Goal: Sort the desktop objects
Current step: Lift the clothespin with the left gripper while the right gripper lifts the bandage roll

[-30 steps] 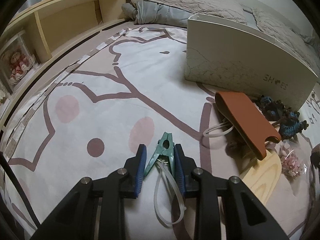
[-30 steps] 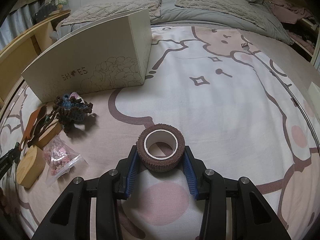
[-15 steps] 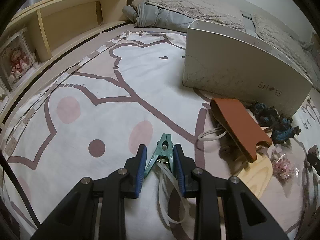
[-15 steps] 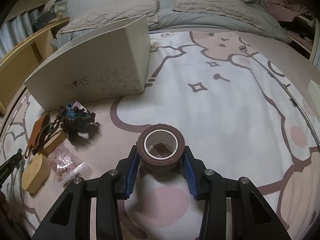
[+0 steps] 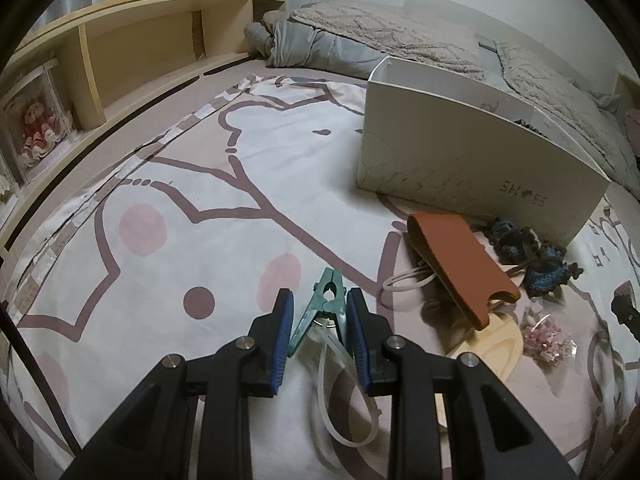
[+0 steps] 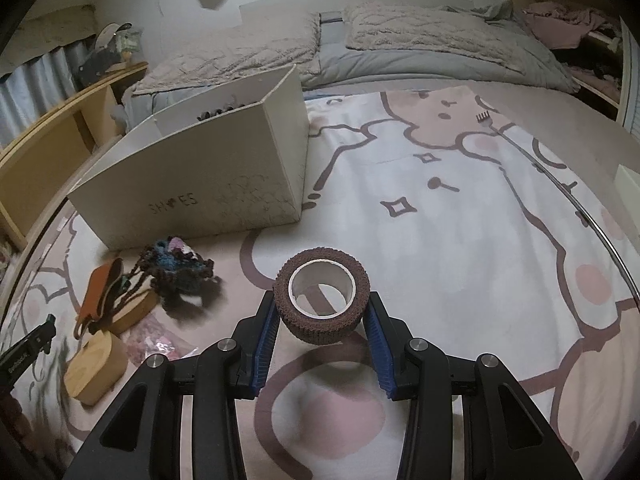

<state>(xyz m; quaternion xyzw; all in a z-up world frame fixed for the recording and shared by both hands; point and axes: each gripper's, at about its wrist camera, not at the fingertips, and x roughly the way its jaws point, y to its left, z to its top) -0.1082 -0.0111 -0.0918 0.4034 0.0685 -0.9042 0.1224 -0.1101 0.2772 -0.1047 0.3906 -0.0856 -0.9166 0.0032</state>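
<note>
My left gripper [image 5: 321, 305] is shut on a green clothes peg [image 5: 325, 305] with a clear plastic loop [image 5: 344, 392] hanging from it, held above the patterned blanket. My right gripper [image 6: 321, 305] is shut on a brown bandage roll [image 6: 321, 300] and holds it above the blanket. A white shoe box [image 5: 472, 160] stands open on the bed; it also shows in the right wrist view [image 6: 200, 184], far left of the roll.
In front of the box lie a brown leather case [image 5: 460, 264], a dark crocheted item [image 6: 180, 276], a wooden piece [image 6: 96, 368] and a small bag of pink bits [image 5: 548, 336]. A wooden shelf [image 5: 120, 52] runs along the left. Pillows [image 6: 420, 36] lie at the far end.
Both grippers have risen with their objects; the box now sits lower in both views and its inside shows. Both grips are unchanged.
</note>
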